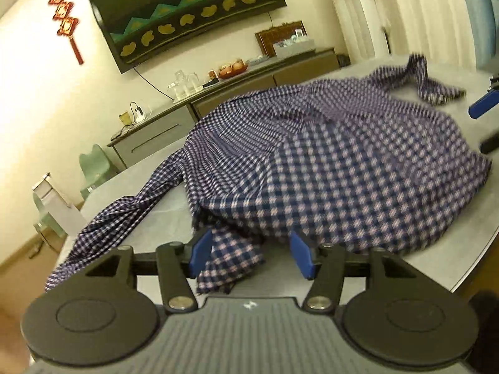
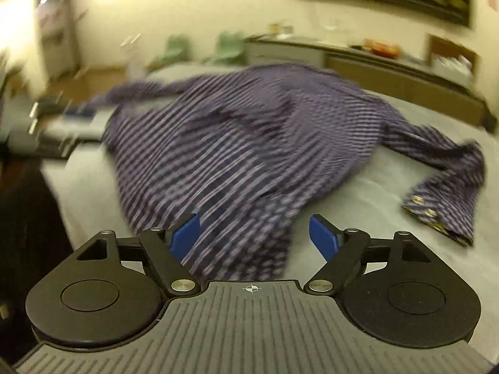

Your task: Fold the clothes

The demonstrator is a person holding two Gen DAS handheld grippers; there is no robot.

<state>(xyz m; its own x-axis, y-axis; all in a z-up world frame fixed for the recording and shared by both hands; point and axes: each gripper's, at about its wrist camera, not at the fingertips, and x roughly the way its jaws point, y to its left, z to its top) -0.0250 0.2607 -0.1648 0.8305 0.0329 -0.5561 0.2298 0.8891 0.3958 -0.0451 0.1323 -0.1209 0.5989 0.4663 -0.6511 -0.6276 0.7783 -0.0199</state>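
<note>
One checked shirt (image 1: 327, 155) lies crumpled on the grey desk (image 1: 149, 187). Left gripper (image 1: 249, 257) jaws open, a fabric corner between them, ungripped; right gripper (image 2: 254, 238) jaws open over the hem.

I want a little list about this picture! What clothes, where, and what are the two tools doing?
clothing: checked shirt, blue and white, rumpled, not folded
where: spread on a grey table
sleeve: cuff with snap buttons lies flat on the table
left tool: open, shirt hem between its pads
right tool: open, shirt edge between its pads, not pinched
</note>
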